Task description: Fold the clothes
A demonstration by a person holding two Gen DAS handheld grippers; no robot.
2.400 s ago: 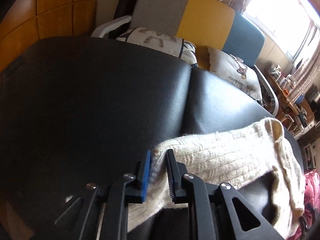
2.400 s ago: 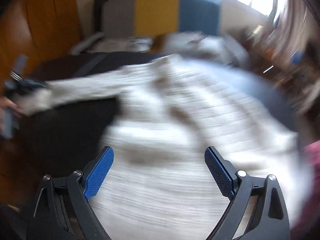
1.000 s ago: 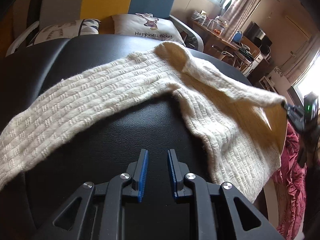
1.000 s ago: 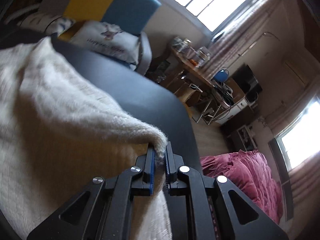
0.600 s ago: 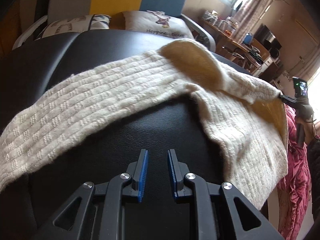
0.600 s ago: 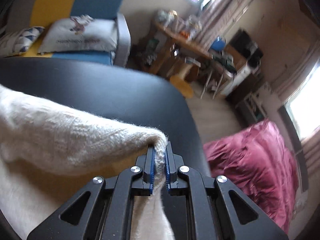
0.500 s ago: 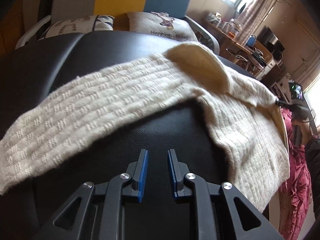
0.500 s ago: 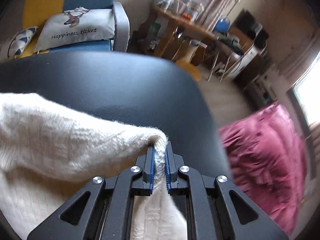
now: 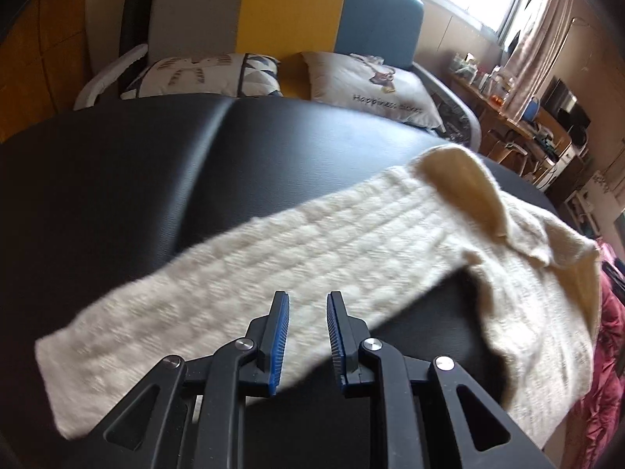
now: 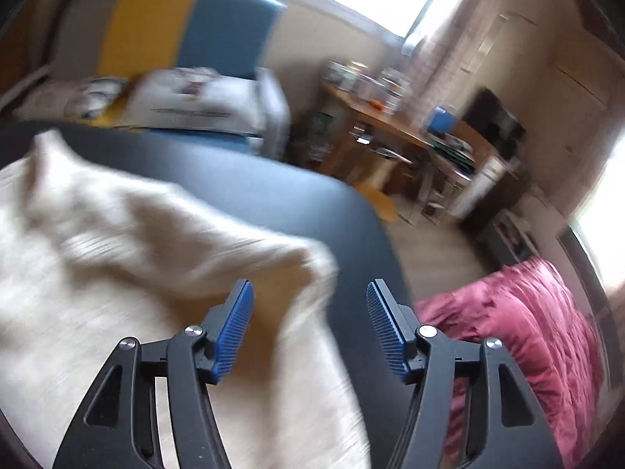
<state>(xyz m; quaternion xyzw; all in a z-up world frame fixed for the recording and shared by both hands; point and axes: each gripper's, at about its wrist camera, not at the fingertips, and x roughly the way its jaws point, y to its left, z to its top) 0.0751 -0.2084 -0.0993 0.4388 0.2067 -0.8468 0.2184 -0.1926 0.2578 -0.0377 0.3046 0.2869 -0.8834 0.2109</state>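
A cream knitted sweater (image 9: 320, 242) lies on a black padded table (image 9: 117, 195). One long sleeve stretches to the left, the body hangs over the table's right edge. My left gripper (image 9: 308, 312) hovers over the sleeve's near edge, jaws narrowly apart with nothing between them. In the right wrist view the sweater (image 10: 117, 273) is blurred; its corner lies between and just beyond my right gripper (image 10: 310, 305), which is wide open and empty.
A sofa with grey, yellow and blue back panels (image 9: 273, 11) and printed cushions (image 9: 367, 86) stands behind the table. A crumpled magenta cloth (image 10: 527, 332) lies right of the table. A cluttered wooden desk (image 10: 390, 117) stands further right.
My right gripper opened and let go of the sweater corner, which dropped onto the table. My left gripper moved forward over the sleeve.
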